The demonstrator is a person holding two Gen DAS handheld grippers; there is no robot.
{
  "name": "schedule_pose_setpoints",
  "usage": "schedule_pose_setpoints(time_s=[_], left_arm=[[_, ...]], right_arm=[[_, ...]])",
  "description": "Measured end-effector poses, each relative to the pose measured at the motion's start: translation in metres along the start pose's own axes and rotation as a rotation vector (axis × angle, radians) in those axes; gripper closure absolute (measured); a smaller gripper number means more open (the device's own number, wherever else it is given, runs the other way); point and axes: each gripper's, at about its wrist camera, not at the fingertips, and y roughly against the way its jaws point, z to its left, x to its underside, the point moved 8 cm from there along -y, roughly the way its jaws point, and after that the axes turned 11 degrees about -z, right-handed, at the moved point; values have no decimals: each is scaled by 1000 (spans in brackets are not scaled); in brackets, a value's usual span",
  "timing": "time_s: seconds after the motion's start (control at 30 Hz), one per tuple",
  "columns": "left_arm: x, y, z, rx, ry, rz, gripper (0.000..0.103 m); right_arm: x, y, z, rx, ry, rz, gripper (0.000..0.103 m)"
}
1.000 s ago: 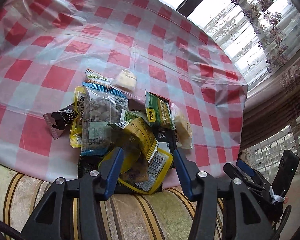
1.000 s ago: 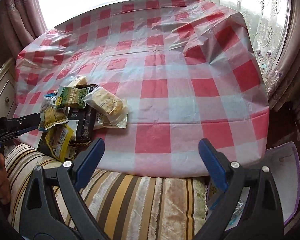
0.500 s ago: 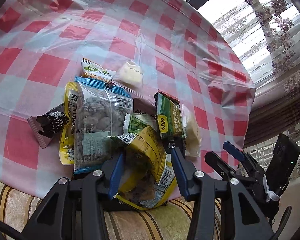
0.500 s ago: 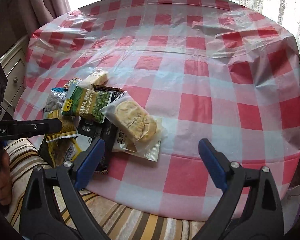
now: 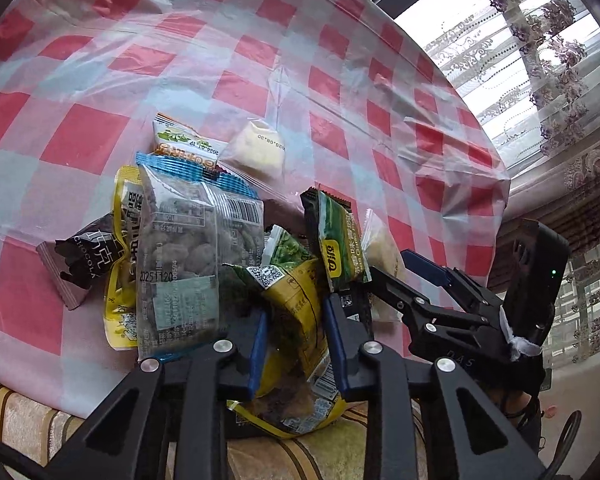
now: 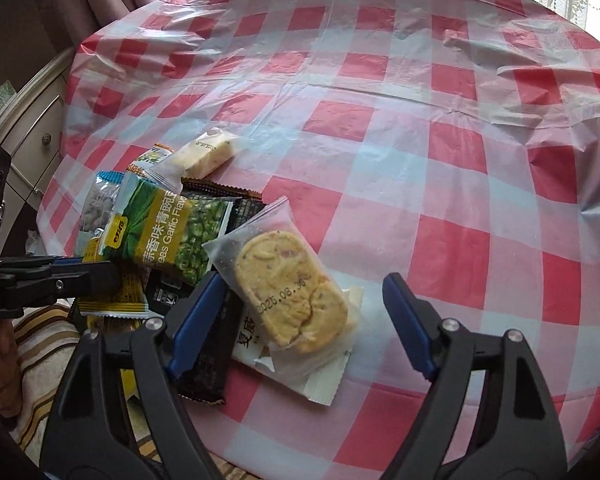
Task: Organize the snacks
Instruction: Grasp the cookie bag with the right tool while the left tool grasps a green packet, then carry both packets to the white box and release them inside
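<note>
Nearest the left wrist camera, the left gripper (image 5: 296, 328) is closing its blue-padded black jaws on a crinkled yellow packet (image 5: 296, 304), glossy film with a printed barcode, which stands up between the pads and is pinched by them at the near edge of the snack pile. The pile sits at the rim of a round table, where the tablecloth (image 5: 260, 60), a thin, wrinkled plastic sheet in red and white checks, meets a striped velvety cushion (image 5: 28, 424). Just left of the yellow packet lies a clear bag of nuts (image 5: 188, 256) with a blue serrated top, over a flat yellow pouch, and beside that a dark chocolate wrapper (image 5: 80, 264). Behind stand a green pea packet (image 5: 340, 244) and, farther back, a small frosted sachet holding a pale block (image 5: 256, 148). In the right wrist view, the right gripper (image 6: 296, 320) is closing with its jaws wide apart; a frosted bag with two round yellow biscuits (image 6: 292, 296) lies between them, the left pad at its edge, the right pad apart from it, so it is not gripped. A black wrapper (image 6: 208, 356) lies under the left finger. Beyond, bare checked cloth runs to lace curtains (image 5: 540, 52) at the window.
</note>
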Motion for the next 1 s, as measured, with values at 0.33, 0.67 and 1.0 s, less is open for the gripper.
schedule_pose_setpoints(time_s=[0.33,0.67,1.0], left_arm=[[-1,6,-3,-6,-21,-28,80],[-7,25,-13,-36,-82,-112,80],[-9,36,-27,-57,-142,-154,80]], right_arm=[[3,1,-8,-16,-77,3,59],[4,39,-20,9,-171,-78,60],[21,71,-42,-7,-325,-121,60]])
